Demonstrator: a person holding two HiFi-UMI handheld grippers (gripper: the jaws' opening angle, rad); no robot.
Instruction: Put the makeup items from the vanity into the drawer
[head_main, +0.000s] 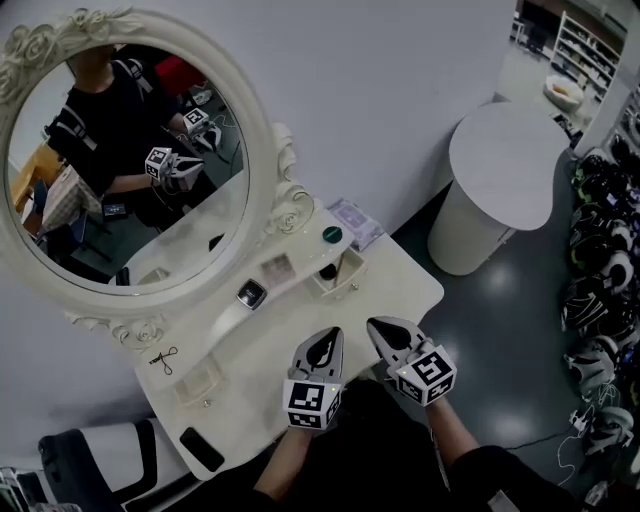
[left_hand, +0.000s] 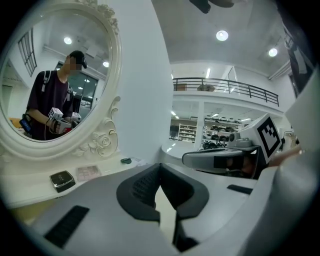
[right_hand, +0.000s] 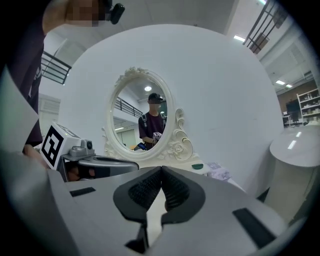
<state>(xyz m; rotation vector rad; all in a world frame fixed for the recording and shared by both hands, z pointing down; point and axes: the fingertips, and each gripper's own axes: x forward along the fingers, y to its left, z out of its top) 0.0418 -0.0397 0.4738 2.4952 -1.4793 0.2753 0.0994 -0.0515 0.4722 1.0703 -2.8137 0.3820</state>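
On the cream vanity (head_main: 300, 385) a black compact (head_main: 251, 294) and a pale palette (head_main: 276, 266) lie on the shelf under the oval mirror (head_main: 120, 150). A green round lid (head_main: 332, 235) and a lavender box (head_main: 355, 222) sit at the shelf's right end. A small drawer (head_main: 343, 276) stands open at the right with a dark item in it. Both grippers hover over the vanity's front edge, side by side. My left gripper (head_main: 322, 350) and right gripper (head_main: 390, 335) are shut and hold nothing. The left gripper view shows the compact (left_hand: 62, 180), the palette (left_hand: 88, 172) and the lid (left_hand: 126, 160).
A second small drawer (head_main: 197, 382) sits at the vanity's left, with small scissors (head_main: 164, 358) behind it and a flat black object (head_main: 201, 449) at the front corner. A round white table (head_main: 500, 160) stands to the right. Helmets (head_main: 600, 280) line the floor at far right.
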